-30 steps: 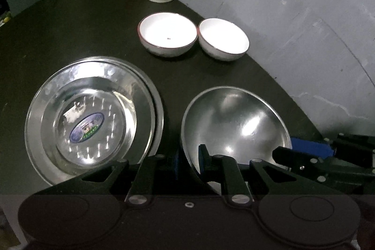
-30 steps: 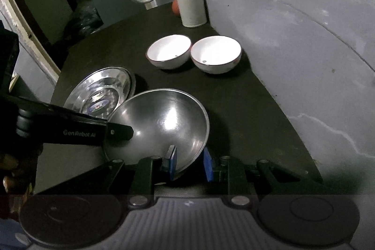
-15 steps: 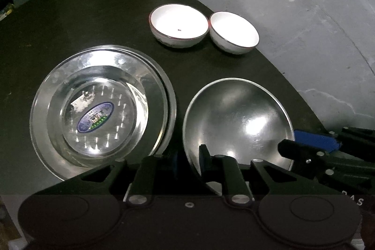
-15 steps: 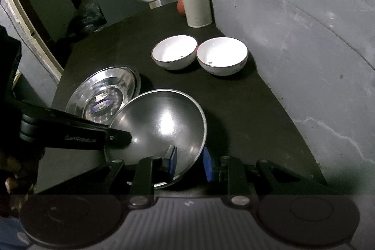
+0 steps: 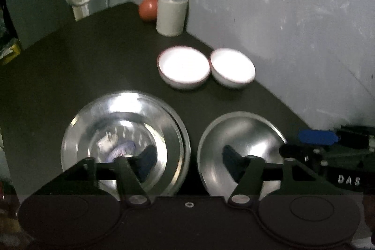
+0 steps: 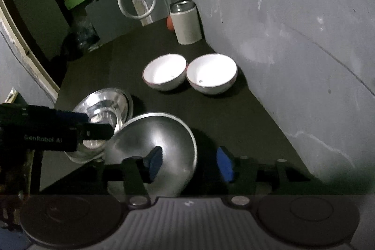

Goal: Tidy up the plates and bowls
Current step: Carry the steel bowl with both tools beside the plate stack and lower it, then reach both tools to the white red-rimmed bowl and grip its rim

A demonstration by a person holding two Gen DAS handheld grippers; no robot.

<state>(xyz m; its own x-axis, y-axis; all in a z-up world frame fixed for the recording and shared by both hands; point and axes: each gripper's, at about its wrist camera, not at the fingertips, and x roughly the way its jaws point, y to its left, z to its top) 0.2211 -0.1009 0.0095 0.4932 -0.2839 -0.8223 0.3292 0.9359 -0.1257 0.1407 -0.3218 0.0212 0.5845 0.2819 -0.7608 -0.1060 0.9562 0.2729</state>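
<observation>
A dark counter (image 5: 70, 67) against a grey wall. Both the left gripper (image 5: 187, 156) and right gripper (image 6: 189, 163) gape wide, empty; the steel bowl (image 5: 241, 144) sits lower right, beside the stacked steel plates (image 5: 124, 132). Next, probably nesting the white bowls (image 5: 184, 67).

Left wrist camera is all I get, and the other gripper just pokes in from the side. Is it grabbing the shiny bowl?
Observer: Not gripping. In the right wrist view the right gripper is open across the rim of the steel bowl, with one blue pad inside the bowl and the other outside.
Operator: The white bowls are just glowy blobs for me. Are they clean?
Observer: The white bowl nearer the wall has a small dark speck inside.
</observation>
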